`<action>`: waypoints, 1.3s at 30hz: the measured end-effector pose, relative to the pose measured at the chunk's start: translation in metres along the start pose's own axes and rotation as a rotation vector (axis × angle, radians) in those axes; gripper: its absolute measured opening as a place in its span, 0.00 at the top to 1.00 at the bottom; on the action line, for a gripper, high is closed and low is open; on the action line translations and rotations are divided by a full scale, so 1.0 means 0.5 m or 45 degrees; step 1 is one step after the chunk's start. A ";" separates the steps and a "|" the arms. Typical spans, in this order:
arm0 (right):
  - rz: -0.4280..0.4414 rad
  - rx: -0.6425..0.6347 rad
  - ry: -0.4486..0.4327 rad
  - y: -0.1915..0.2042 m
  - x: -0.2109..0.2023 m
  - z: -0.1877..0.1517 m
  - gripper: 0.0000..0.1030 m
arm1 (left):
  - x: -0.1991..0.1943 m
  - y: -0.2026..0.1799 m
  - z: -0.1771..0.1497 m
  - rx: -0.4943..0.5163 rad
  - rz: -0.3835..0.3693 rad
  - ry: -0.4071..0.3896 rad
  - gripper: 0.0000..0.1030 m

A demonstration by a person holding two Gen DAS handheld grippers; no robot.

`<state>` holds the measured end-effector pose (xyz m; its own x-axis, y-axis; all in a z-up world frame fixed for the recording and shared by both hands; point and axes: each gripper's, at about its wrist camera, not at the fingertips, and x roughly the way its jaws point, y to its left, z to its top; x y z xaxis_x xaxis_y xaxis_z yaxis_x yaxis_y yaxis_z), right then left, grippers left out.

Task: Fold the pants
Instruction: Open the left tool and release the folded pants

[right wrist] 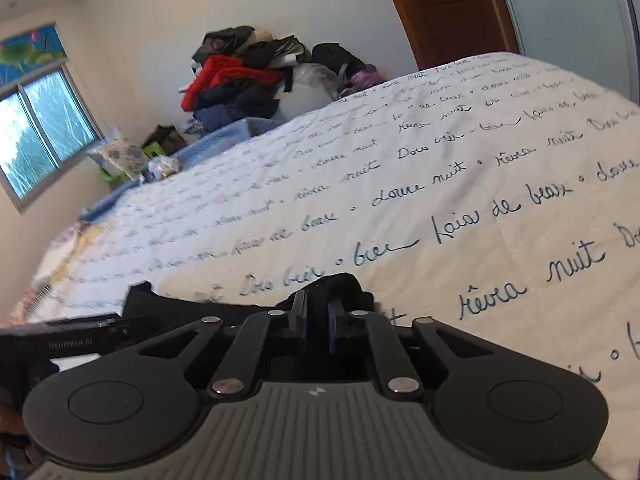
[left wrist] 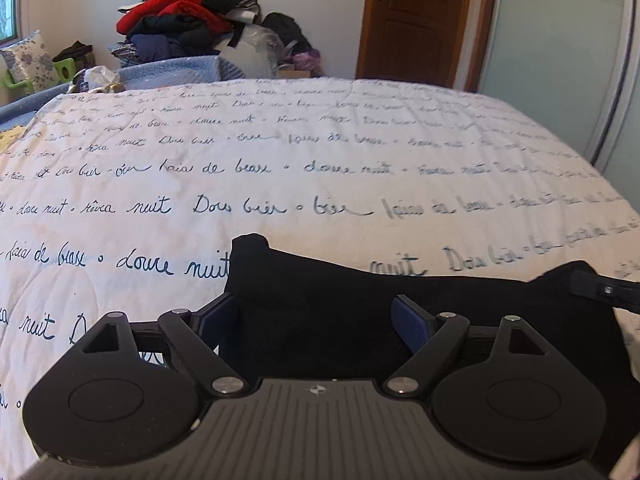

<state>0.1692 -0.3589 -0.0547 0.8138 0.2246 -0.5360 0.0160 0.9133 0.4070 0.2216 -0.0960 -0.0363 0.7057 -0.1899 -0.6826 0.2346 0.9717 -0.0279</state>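
The black pants [left wrist: 340, 312] lie on the white bedspread with script writing [left wrist: 280, 168], at its near edge. My left gripper [left wrist: 314, 320] is open, its blue-padded fingers spread over the pants' left part. In the right wrist view my right gripper [right wrist: 316, 320] is shut on a bunched corner of the pants [right wrist: 336, 286], lifted slightly off the bedspread [right wrist: 480, 200]. The right gripper's finger [left wrist: 604, 290] shows at the right edge of the left wrist view, at the pants' far right corner. The left gripper's body [right wrist: 60, 340] shows at the left of the right wrist view.
A pile of clothes with a red garment [left wrist: 180, 12] sits beyond the bed's far edge against the wall. A wooden door [left wrist: 416, 20] stands at the back right, beside a pale wardrobe panel [left wrist: 560, 60]. A window [right wrist: 36, 136] is on the left wall.
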 end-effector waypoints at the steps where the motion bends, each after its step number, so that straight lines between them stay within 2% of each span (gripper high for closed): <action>1: -0.016 -0.013 0.002 0.003 0.004 -0.002 0.90 | 0.005 0.002 0.001 -0.006 0.006 0.010 0.17; 3: -0.043 -0.019 -0.015 0.001 -0.002 -0.004 0.90 | -0.006 0.011 -0.001 -0.034 -0.006 0.005 0.18; 6: -0.084 -0.010 -0.061 0.012 -0.027 -0.007 0.83 | -0.042 0.020 -0.009 -0.039 -0.038 -0.015 0.17; 8: -0.156 -0.074 -0.111 0.032 -0.057 -0.012 0.82 | -0.065 0.021 -0.021 -0.044 -0.049 -0.020 0.17; 10: -0.143 -0.140 -0.138 0.056 -0.087 -0.021 0.82 | -0.085 0.015 -0.036 -0.036 -0.074 -0.018 0.17; 12: -0.068 -0.199 -0.120 0.084 -0.108 -0.033 0.82 | -0.100 0.004 -0.052 -0.019 -0.094 -0.016 0.14; 15: 0.019 -0.332 -0.017 0.129 -0.106 -0.060 0.82 | -0.095 -0.022 -0.073 0.029 -0.085 0.014 0.11; 16: 0.018 -0.374 0.021 0.141 -0.095 -0.070 0.82 | -0.089 -0.031 -0.078 0.051 -0.063 0.017 0.11; 18: -0.059 -0.421 0.058 0.147 -0.068 -0.083 0.82 | -0.086 -0.040 -0.082 0.078 -0.026 0.017 0.11; 20: -0.147 -0.438 0.051 0.144 -0.053 -0.086 0.83 | -0.098 -0.042 -0.081 0.077 -0.027 0.008 0.11; 21: -0.155 -0.418 0.040 0.140 -0.057 -0.082 0.82 | -0.104 -0.042 -0.081 0.077 -0.031 0.003 0.11; 24: -0.102 -0.383 0.002 0.146 -0.090 -0.075 0.82 | -0.114 -0.043 -0.081 0.075 -0.027 0.002 0.10; 27: -0.062 -0.438 0.013 0.166 -0.105 -0.085 0.80 | -0.120 -0.052 -0.089 0.069 -0.018 0.012 0.08; 29: -0.080 -0.499 0.043 0.178 -0.099 -0.099 0.73 | -0.126 -0.061 -0.096 0.077 -0.001 0.006 0.07; 32: -0.154 -0.564 0.089 0.180 -0.080 -0.121 0.71 | -0.135 -0.073 -0.105 0.102 0.013 0.003 0.05; 34: -0.157 -0.555 0.082 0.180 -0.085 -0.124 0.70 | -0.140 -0.077 -0.113 0.114 0.017 0.003 0.04; 36: -0.138 -0.529 0.073 0.180 -0.098 -0.119 0.63 | -0.144 -0.080 -0.117 0.122 0.018 0.006 0.04; 38: -0.139 -0.532 0.060 0.185 -0.108 -0.122 0.42 | -0.148 -0.079 -0.120 0.120 0.014 0.009 0.04; 39: -0.145 -0.550 0.053 0.189 -0.113 -0.126 0.40 | -0.151 -0.079 -0.121 0.119 0.011 0.011 0.04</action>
<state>0.0884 -0.2639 -0.0325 0.7967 0.1202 -0.5922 -0.1473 0.9891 0.0025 0.1189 -0.1115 -0.0279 0.7024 -0.1799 -0.6887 0.2900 0.9559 0.0460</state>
